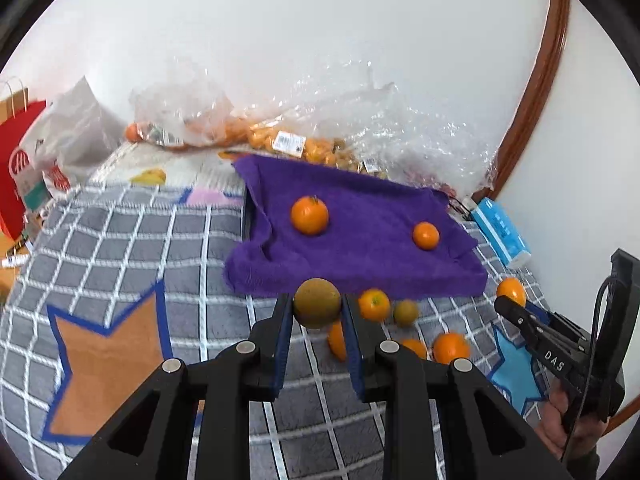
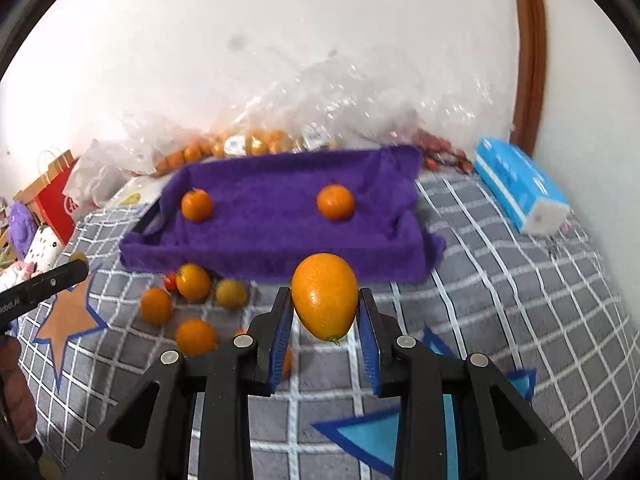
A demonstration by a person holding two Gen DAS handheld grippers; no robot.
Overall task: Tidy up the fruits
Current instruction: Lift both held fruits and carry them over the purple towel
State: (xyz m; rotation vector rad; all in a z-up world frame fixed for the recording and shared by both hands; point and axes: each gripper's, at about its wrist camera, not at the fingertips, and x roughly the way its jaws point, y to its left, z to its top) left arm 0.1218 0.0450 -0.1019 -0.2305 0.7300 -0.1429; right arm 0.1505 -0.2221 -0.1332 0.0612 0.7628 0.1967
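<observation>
A grey checked blanket (image 1: 120,248) with star patches covers what looks like a bed against a white wall, with clear plastic bags (image 1: 280,120) of more fruit heaped along the back, a blue tissue pack (image 2: 520,196) to the right and a red paper bag (image 1: 20,168) off to the left. A tray draped in a purple towel (image 1: 360,248) sits in the middle, and it seems to be where the fruit is being gathered. Two oranges already lie on it, well apart: one toward the left (image 1: 309,215) and a smaller one toward the right (image 1: 426,235). The left gripper (image 1: 317,308) has its jaws closed narrowly on a greenish-brown fruit (image 1: 317,302), held just short of the tray's near edge. The right gripper (image 2: 325,312) likewise clamps an oval orange fruit (image 2: 325,296), stem end down, in front of the tray. Both pieces appear lifted off the blanket and not yet placed. A loose cluster (image 2: 192,304) of about half a dozen fruits is left on the blanket just before the tray, mostly orange, one yellowish, one small and red. So the job looks early: two placed, two in hand, the cluster and perhaps the bagged fruit to come.
</observation>
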